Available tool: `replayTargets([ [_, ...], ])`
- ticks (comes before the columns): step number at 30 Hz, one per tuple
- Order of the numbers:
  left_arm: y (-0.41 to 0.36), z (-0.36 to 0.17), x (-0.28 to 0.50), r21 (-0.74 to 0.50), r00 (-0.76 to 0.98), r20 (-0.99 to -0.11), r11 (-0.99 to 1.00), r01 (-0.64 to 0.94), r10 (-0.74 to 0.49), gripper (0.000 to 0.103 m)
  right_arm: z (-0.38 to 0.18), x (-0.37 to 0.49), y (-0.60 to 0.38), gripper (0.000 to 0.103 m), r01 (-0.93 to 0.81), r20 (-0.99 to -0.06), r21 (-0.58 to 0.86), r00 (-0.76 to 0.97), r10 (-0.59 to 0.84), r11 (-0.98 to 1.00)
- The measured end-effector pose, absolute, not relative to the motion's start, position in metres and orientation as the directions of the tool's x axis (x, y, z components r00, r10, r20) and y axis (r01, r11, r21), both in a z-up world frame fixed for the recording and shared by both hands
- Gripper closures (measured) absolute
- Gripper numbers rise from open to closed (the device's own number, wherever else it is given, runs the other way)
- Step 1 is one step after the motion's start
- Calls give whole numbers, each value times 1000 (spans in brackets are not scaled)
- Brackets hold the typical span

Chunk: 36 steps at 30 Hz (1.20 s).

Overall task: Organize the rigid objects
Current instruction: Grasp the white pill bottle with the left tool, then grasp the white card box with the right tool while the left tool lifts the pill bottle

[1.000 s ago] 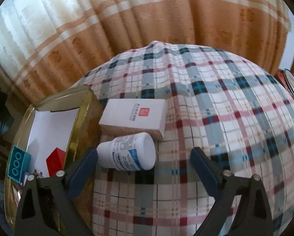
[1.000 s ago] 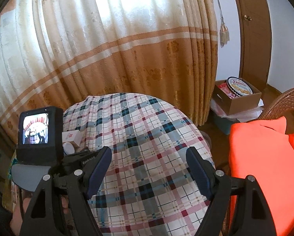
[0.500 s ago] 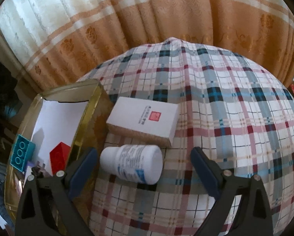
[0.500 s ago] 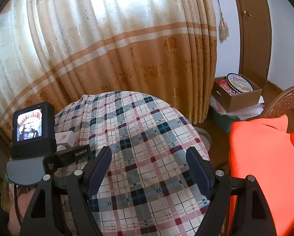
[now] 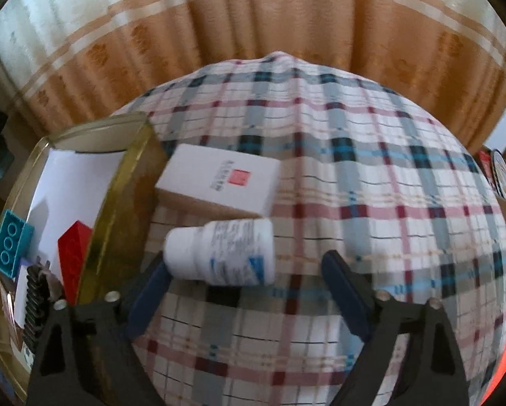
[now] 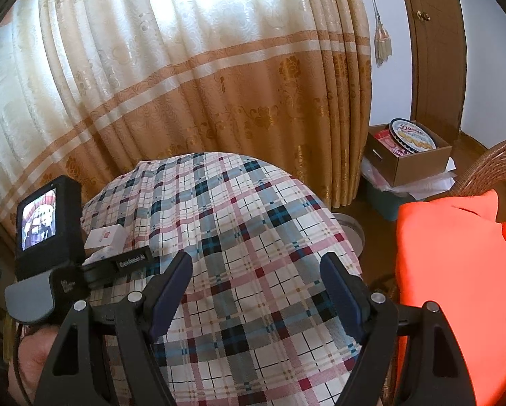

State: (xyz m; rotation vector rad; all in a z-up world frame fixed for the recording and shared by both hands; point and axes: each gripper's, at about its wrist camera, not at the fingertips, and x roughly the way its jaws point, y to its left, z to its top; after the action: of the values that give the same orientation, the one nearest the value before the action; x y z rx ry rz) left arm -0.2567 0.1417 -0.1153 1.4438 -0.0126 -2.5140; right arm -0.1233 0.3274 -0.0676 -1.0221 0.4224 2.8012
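In the left wrist view a white pill bottle [image 5: 224, 252] lies on its side on the plaid tablecloth, just ahead of my open left gripper [image 5: 244, 291], close to its left finger. Behind it lies a white box with a red square logo [image 5: 219, 177]. A gold tin [image 5: 124, 203] at the left holds a red block [image 5: 73, 253] and a teal brick [image 5: 11, 243]. My right gripper [image 6: 256, 291] is open and empty above the plaid table. The white box [image 6: 105, 235] and my left gripper's body [image 6: 49, 237] show at its left.
Orange and cream curtains hang behind the table. In the right wrist view an orange cloth [image 6: 456, 270] lies on a wicker chair at the right. A cardboard box with a cookie tin [image 6: 410, 149] stands on the floor by a door.
The left gripper has come closer to the pill bottle, which now sits larger and nearer between the fingers. The right gripper has drifted slightly; both stay open.
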Motion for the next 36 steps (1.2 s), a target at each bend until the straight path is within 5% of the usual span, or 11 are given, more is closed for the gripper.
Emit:
replayTargets([
  [8, 136, -116, -268, 100, -493, -851, -977, 190, -183, 11, -66, -123, 326, 23, -213, -646, 211, -763, 28, -954],
  [10, 135, -116, -268, 79, -506, -848, -981, 175, -158, 18, -65, -123, 326, 23, -213, -647, 214, -762, 26, -953],
  [12, 133, -116, -265, 12, -519, -850, -989, 146, -87, 40, -65, -123, 326, 23, -214, -647, 213, -762, 26, -953],
  [14, 135, -114, -262, 0, -525, -848, -992, 123, -65, 46, -65, -123, 326, 23, -216, -648, 214, -761, 26, -953],
  [28, 99, -69, -185, -64, -601, -798, -998, 12, 44, 46, -63, -139, 302, 23, -181, -651, 223, -759, -9, -958],
  [36, 42, -39, -151, -16, -667, -745, -999, 39, -14, 46, -77, -193, 247, 23, -24, -671, 304, -715, -197, -952],
])
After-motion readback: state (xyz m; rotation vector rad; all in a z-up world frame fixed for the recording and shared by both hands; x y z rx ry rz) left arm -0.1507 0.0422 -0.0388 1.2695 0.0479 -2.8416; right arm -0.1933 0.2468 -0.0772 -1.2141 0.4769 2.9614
